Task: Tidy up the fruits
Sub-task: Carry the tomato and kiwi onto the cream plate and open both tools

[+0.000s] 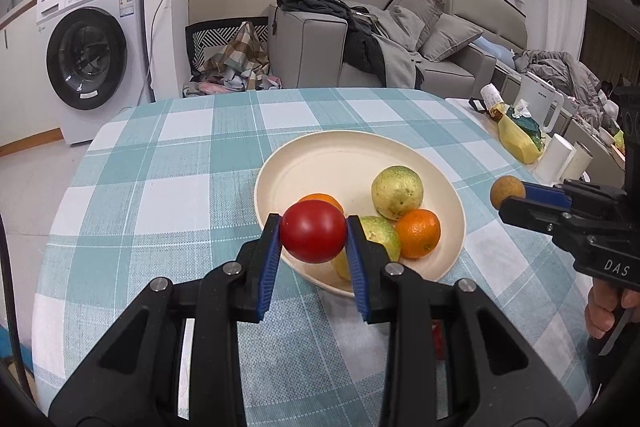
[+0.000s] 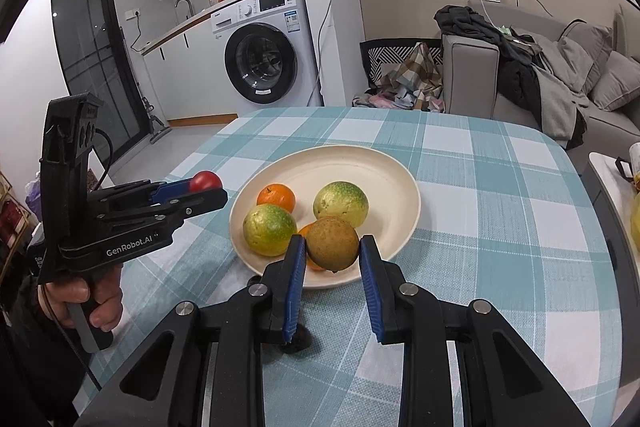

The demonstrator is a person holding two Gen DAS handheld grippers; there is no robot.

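Above the plate [image 1: 280,163], left tongs [image 1: 313,237] grip a tomato [image 1: 313,231]; right tongs [image 2: 332,245] clasp a brown fruit [image 2: 332,243], both tilted downward.

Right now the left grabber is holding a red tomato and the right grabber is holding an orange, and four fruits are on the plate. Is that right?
Not quite. The right gripper holds a brown round fruit, not an orange, as the right wrist view shows. The rest is right: the left gripper holds the red tomato, and four fruits lie on the plate.
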